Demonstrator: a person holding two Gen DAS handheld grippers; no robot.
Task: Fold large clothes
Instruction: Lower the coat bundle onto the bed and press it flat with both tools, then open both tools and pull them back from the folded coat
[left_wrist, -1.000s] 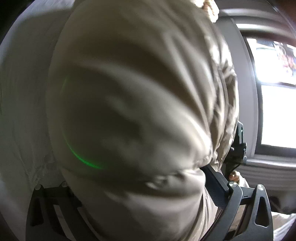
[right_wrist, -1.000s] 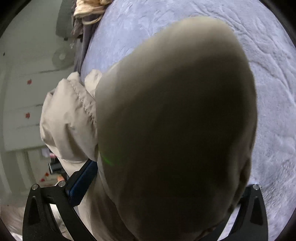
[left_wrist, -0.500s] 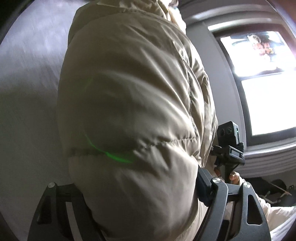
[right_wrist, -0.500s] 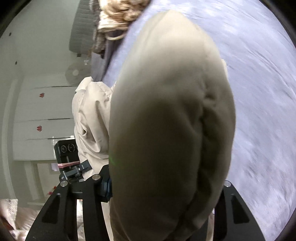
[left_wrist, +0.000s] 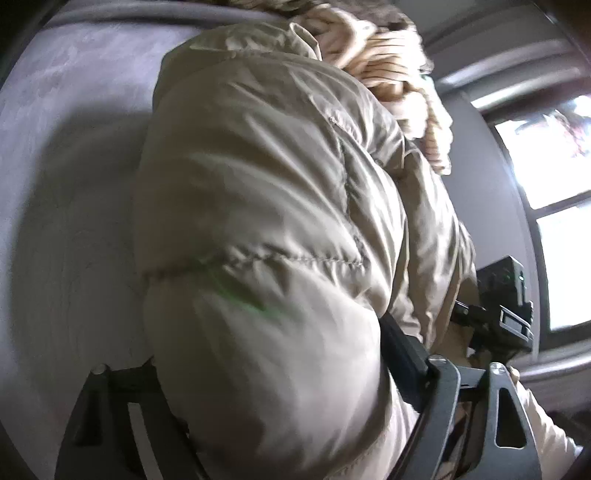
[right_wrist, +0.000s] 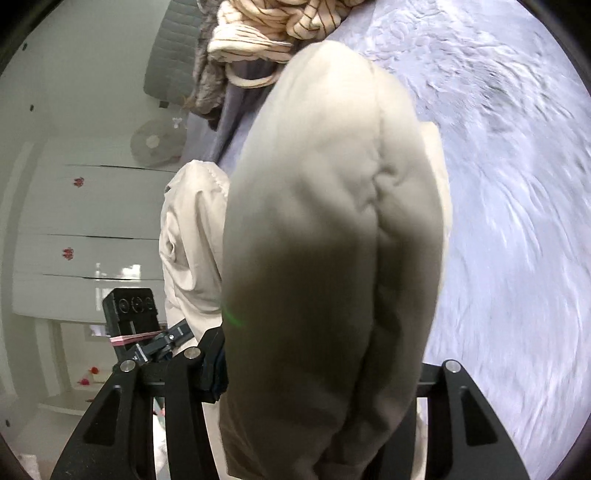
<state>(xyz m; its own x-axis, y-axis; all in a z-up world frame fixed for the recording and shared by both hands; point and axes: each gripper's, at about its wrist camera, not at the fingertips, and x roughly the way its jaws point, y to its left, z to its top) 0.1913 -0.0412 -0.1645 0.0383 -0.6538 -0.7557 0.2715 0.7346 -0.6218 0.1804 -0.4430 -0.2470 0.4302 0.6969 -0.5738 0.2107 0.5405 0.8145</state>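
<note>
Now both claws grip the beige puffer jacket (left_wrist: 266, 229). Left gripper (left_wrist: 266, 417) and right gripper (right_wrist: 317, 398) each pinch its padding over the grey bedspread (right_wrist: 517, 221).

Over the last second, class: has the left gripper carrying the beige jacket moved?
Yes. The left gripper, clamped on the beige jacket, swung toward the striped clothes pile; the window slid toward the right edge.

One beige puffer jacket (left_wrist: 258, 221), two grippers, one striped garment (right_wrist: 266, 33).

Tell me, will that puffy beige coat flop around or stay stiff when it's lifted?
Probably floppy: the puffy coat bulges and sags past the jaws in both views. Its shiny, wrinkled shell looks slippery. The quilted padding suggests it is light for its bulk.
</note>
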